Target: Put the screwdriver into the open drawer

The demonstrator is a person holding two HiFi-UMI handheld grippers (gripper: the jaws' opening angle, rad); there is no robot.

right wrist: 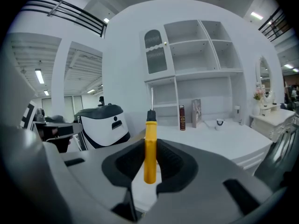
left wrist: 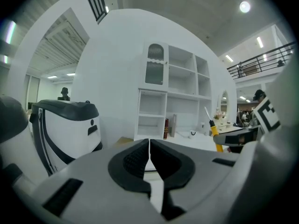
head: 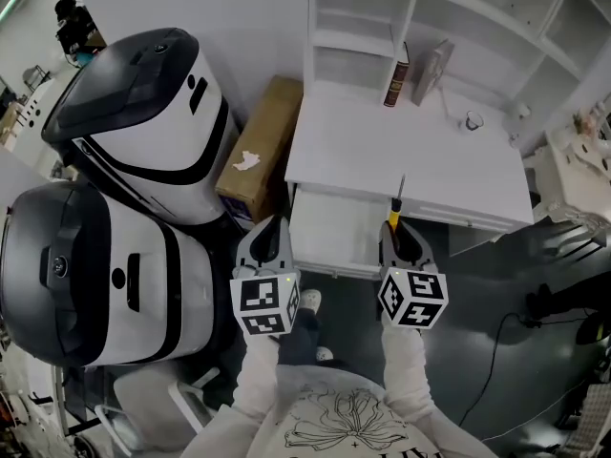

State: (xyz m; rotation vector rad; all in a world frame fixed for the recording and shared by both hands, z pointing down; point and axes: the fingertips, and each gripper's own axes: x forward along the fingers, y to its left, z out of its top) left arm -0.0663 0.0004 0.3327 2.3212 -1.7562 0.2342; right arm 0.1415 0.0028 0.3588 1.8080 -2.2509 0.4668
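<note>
My right gripper is shut on the yellow handle of a screwdriver, whose metal shaft points ahead toward the white desk. The open white drawer sticks out of the desk's front, just ahead and left of that gripper. My left gripper is shut with nothing in it and hovers by the drawer's left front corner. In the left gripper view the screwdriver shows at the right.
Two big white-and-black machines stand at the left, a cardboard box leans between them and the desk. On the desk top stand two books and a small ring-like thing, under white shelves.
</note>
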